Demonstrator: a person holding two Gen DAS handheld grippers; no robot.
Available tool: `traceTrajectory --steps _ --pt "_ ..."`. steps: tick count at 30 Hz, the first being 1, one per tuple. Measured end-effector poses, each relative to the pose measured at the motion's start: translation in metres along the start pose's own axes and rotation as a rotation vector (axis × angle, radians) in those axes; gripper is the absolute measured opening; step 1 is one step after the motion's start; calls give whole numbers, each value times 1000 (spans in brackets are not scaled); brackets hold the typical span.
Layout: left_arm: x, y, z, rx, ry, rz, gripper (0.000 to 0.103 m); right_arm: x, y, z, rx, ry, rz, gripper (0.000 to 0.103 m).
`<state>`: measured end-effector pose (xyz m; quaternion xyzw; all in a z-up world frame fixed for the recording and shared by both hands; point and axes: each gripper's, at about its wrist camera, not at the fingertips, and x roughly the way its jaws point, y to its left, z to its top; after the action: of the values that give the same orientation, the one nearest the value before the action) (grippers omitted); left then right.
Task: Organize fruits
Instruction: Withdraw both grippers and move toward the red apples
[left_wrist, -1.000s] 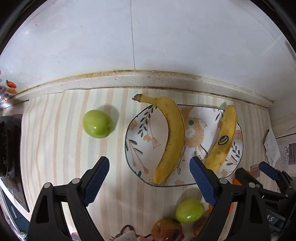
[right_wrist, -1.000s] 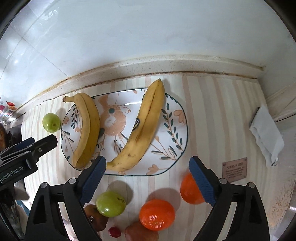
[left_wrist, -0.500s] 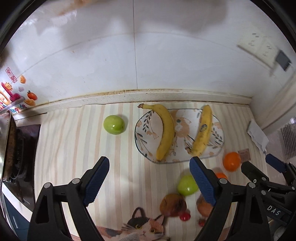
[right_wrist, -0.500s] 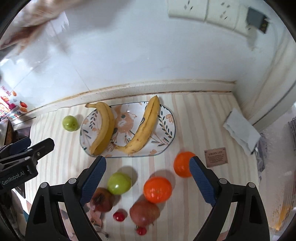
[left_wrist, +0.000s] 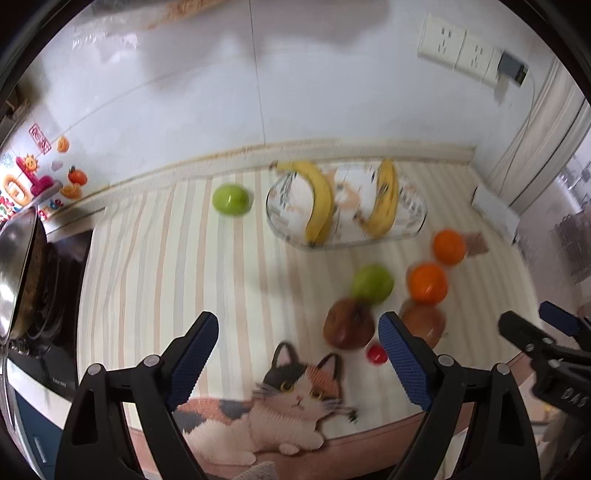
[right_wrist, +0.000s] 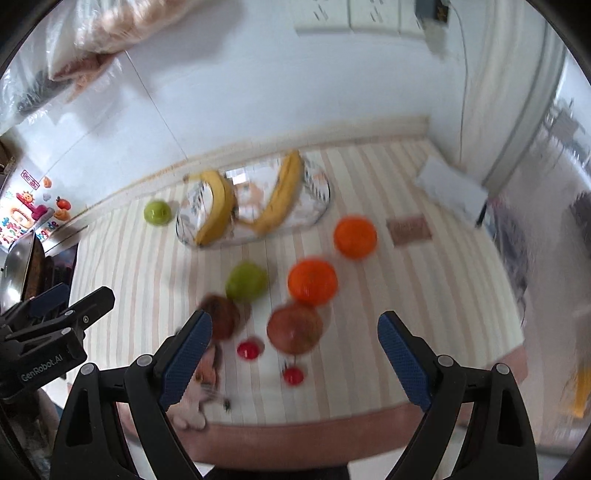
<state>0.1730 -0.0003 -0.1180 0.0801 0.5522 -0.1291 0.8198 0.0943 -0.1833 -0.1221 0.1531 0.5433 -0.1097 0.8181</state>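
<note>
A patterned plate (left_wrist: 415, 216) (right_wrist: 317, 206) at the back of the striped mat holds two bananas (left_wrist: 321, 205) (right_wrist: 282, 194). One green apple (left_wrist: 231, 199) (right_wrist: 157, 212) lies left of the plate. In front of the plate lie another green apple (left_wrist: 371, 284) (right_wrist: 245, 282), two oranges (left_wrist: 428, 282) (right_wrist: 354, 236), two brownish fruits (left_wrist: 347, 325) (right_wrist: 295, 326) and small red fruits (right_wrist: 248, 350). My left gripper (left_wrist: 299, 363) is open and empty above the mat's front. My right gripper (right_wrist: 295, 363) is open and empty, back from the fruit.
A stove with a pan (left_wrist: 18, 273) stands at the left edge. A white cloth (right_wrist: 450, 188) and a small brown card (right_wrist: 408, 230) lie at the right. A tiled wall with sockets (left_wrist: 458, 48) rises behind. The mat's front edge has a cat picture (left_wrist: 291, 395).
Both grippers have pulled back and up from the plate, so more of the mat and the loose fruit in front now shows. Both stay open. The fruit has not moved.
</note>
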Motion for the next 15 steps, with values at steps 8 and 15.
traceTrajectory --steps 8,15 --pt "69 -11 -28 38 251 90 89 84 -23 -17 61 167 155 93" --pt "102 -13 -34 -49 354 94 89 156 -28 -6 110 299 247 93"
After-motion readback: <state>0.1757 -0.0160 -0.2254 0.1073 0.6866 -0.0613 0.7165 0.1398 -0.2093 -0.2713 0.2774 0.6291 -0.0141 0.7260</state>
